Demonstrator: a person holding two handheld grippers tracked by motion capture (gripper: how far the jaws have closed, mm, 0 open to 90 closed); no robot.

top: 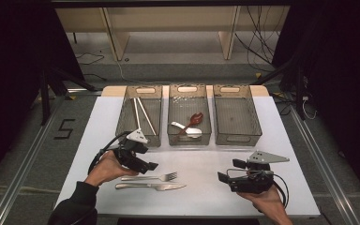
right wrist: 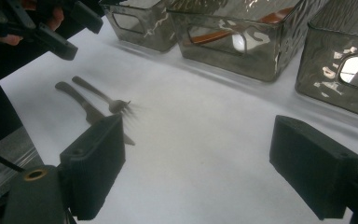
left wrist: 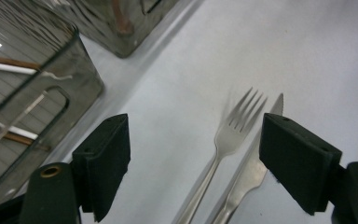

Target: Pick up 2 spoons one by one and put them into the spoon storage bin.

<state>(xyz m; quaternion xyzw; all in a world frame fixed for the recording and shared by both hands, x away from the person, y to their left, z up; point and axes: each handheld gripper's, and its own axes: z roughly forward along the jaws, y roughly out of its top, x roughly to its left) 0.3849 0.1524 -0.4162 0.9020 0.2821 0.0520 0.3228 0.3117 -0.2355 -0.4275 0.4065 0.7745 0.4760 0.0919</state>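
**Fork and knife lie side by side under the left gripper**

The fork (top: 152,177) and the table knife (top: 151,186) lie on the white table (top: 201,187), near the person's edge and left of centre. Their long axes run nearly parallel, left to right in the high view, handles toward the person's left, tines and blade tip toward the right. The fork is the farther of the 2; they lie just beside each other.

The left gripper (top: 146,164) hovers just above the fork's handle end, its jaws spread wide with nothing between them. In the left gripper view the fork (left wrist: 235,130) sits between the jaws, while the knife (left wrist: 251,168) is partly covered by 1 jaw, and both handles run off the bottom edge.

The right gripper (top: 227,172) is well apart at the right, its jaws likewise wide apart and empty.

Behind stand 3 clear bins: the left bin (top: 122,117) holds chopsticks (top: 140,115), the middle bin (top: 171,117) 2 spoons (top: 190,125), whose details are hard to make out.
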